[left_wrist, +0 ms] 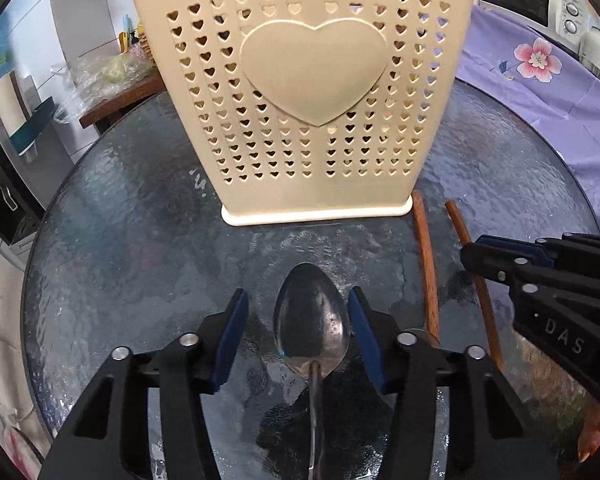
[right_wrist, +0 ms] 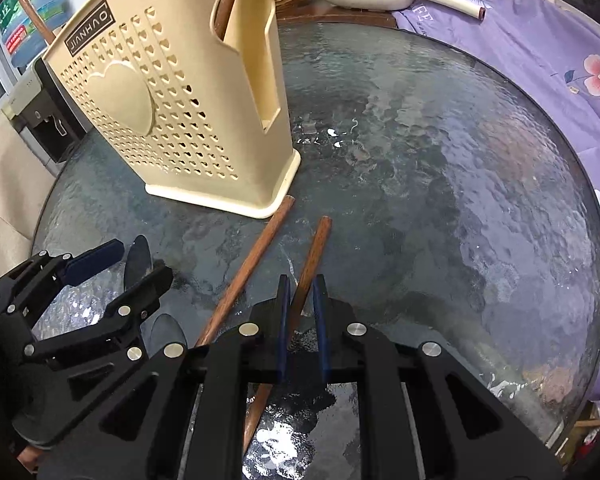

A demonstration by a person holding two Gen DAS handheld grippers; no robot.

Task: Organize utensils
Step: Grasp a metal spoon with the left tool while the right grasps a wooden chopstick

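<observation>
On the left, the left gripper (left_wrist: 298, 334) hangs low over the round glass bench (left_wrist: 112, 216), its blue-padded fingers (left_wrist: 232, 336) spread wide on either side of a metal spoon (left_wrist: 312, 320) lying bowl-up on the glass; the right pad sits just beside the bowl's edge, though contact cannot be made out, and the handle runs down out of the left wrist view. Behind the spoon stands the cream utensil holder (left_wrist: 312, 92), pierced with small hearts, its top cut off by the frame; in the right wrist view a wooden handle (right_wrist: 226, 8) shows through its side opening. Right of the holder's base lie two wooden chopsticks (left_wrist: 426, 264), the nearer end almost touching the base. The right gripper (right_wrist: 302, 308) has its fingers (right_wrist: 320, 312) nearly closed around the outer chopstick (right_wrist: 312, 264); the left pad meets the wood, a sliver of gap shows on the right, so a firm grip cannot be told. The sticks' lower ends are hidden beneath the gripper bodies.
</observation>
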